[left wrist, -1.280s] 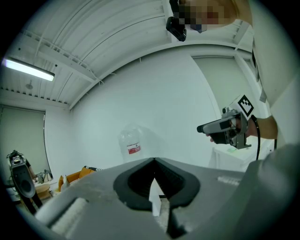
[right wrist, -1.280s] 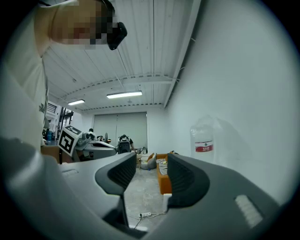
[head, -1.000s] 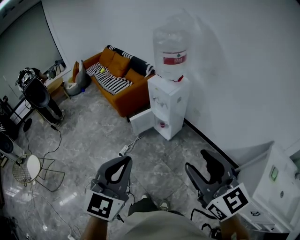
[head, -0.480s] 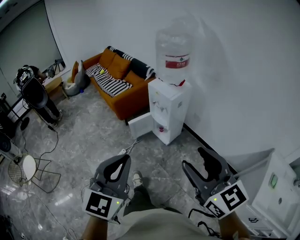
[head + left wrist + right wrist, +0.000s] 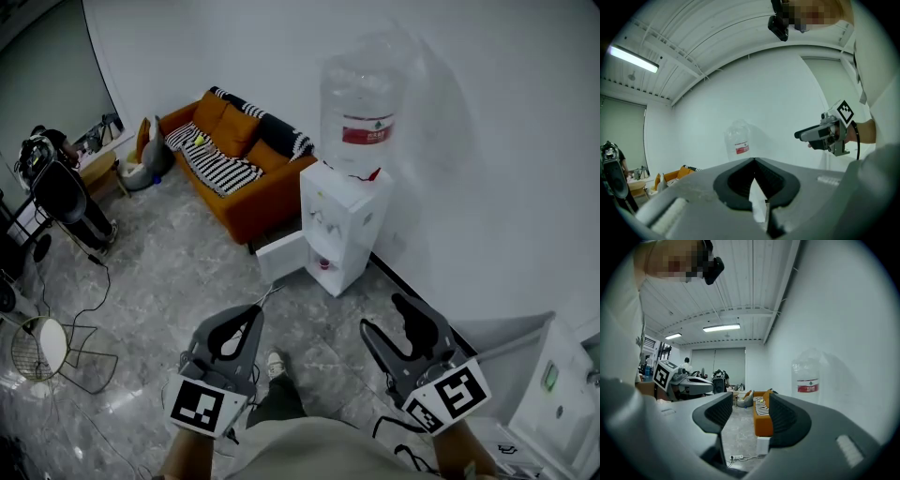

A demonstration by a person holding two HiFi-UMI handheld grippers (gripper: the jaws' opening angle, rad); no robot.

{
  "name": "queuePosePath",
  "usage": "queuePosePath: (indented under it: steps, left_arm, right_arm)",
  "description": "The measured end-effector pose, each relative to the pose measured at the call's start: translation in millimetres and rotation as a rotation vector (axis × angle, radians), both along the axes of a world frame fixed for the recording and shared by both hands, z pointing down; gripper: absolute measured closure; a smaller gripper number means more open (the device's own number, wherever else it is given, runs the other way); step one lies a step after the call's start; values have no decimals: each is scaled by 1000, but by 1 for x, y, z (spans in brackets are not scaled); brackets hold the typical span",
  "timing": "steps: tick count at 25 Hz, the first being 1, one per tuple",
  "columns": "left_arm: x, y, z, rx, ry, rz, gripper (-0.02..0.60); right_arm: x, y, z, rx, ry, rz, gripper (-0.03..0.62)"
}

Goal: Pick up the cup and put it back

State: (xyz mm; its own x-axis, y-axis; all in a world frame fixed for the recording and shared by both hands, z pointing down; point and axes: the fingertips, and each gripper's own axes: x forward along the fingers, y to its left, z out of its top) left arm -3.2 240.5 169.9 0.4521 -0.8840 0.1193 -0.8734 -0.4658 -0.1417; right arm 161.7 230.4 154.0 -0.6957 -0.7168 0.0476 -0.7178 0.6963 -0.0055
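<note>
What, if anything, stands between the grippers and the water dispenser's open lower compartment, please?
Nothing visible does: only bare floor lies between the left gripper, the right gripper and the water dispenser. Its door hangs open leftward. A small pink thing inside may be the cup.

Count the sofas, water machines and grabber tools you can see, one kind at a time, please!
Orange fabric sofa: 1
White water dispenser with a clear bottle on top: 1
Grey two-jaw grippers: 2 (left gripper, right gripper)
Total: 4
</note>
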Motion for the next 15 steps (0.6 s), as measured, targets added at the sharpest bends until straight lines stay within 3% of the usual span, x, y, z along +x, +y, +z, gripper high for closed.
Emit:
queuePosePath:
  steps: [15]
  left_arm:
    - [-126,-185,-9,-7,-16,43,580]
  right_arm:
    - [-124,-181,-1,-55,24,49,347]
